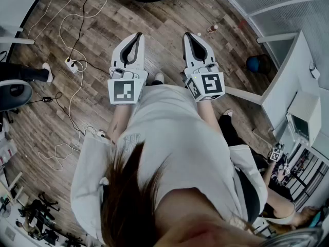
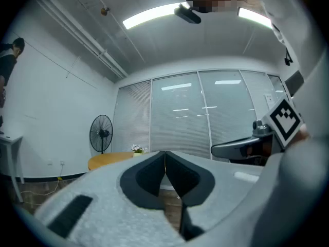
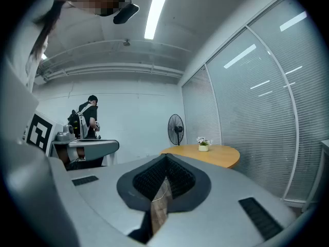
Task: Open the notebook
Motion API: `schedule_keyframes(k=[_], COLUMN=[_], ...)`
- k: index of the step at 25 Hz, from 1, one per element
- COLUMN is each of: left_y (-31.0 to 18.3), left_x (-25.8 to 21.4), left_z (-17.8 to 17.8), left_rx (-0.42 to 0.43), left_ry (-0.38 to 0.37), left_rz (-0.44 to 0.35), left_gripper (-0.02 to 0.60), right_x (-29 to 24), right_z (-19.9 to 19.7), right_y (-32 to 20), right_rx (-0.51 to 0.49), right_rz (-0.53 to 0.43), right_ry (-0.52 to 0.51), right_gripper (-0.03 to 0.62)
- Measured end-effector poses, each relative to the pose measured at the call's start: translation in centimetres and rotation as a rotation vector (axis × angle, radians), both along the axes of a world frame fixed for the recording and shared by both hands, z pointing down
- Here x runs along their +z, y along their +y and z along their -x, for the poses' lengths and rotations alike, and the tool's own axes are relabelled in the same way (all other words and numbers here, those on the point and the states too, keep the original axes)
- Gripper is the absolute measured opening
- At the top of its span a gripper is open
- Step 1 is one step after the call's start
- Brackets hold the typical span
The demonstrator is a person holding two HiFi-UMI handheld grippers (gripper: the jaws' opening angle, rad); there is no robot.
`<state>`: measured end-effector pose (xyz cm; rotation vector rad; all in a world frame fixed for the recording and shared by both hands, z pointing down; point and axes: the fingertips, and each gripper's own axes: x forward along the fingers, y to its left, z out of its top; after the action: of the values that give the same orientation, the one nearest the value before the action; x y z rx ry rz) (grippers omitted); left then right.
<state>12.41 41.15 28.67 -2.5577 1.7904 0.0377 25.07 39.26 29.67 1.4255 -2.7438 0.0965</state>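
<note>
Looking from the left side across: a power strip [image 1: 72,65] and its loose cables sit on the wood floor [image 1: 169,14], nothing to do with the job. Next comes the left gripper [image 1: 138,35], held level out in front of the person's body, jaws pressed together with nothing between them; its own view just stares at a fan [image 2: 101,133] and a glass wall. Then the right gripper [image 1: 188,35] is just beside it in the same pose, jaws also squeezed together and empty. My guess is both are held like this as a neutral ready pose, since there's nothing under them but floor. As for the notebook, it's not in any view, so I can't say where it is. Maybe it's on the white desk [image 1: 288,81] off to the right, but that top is too small to read. I'd say the task hasn't really started.
</note>
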Motion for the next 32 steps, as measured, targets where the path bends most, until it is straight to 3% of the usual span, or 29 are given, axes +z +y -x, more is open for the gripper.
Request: schedule_keyframes(k=[18,24,26,27,32], left_y=[1.4,1.2,1.3,1.4,1.6], left_x=[0.5,0.2,0.3,0.3,0.4], left_z=[-1.9,-2.2,-2.5,-2.7,-2.8], left_rx=[-0.002,0.018,0.026,0.028,0.025], left_ry=[-0.006,-0.006,-0.014,-0.020,-0.022], left_rz=[0.015,-0.003,0.001,0.006,0.029], left_gripper=[0.018,0.024,0.050,0.095,0.100], right_x=[0.0,0.4,0.4,0.4,0.3], right_z=[-1.1,-1.3,-1.5,-1.6,-1.9], right_y=[1.6,1.6,1.9,2.0,1.9], right_rx=[-0.040,-0.059,-0.058,-0.057,-0.060], right_rz=[-0.012,0.014,0.015,0.015,0.023], right_ry=[0.014,-0.034,-0.036,-0.037,-0.051], right_gripper=[-0.002,0.002,0.002,0.002,0.002])
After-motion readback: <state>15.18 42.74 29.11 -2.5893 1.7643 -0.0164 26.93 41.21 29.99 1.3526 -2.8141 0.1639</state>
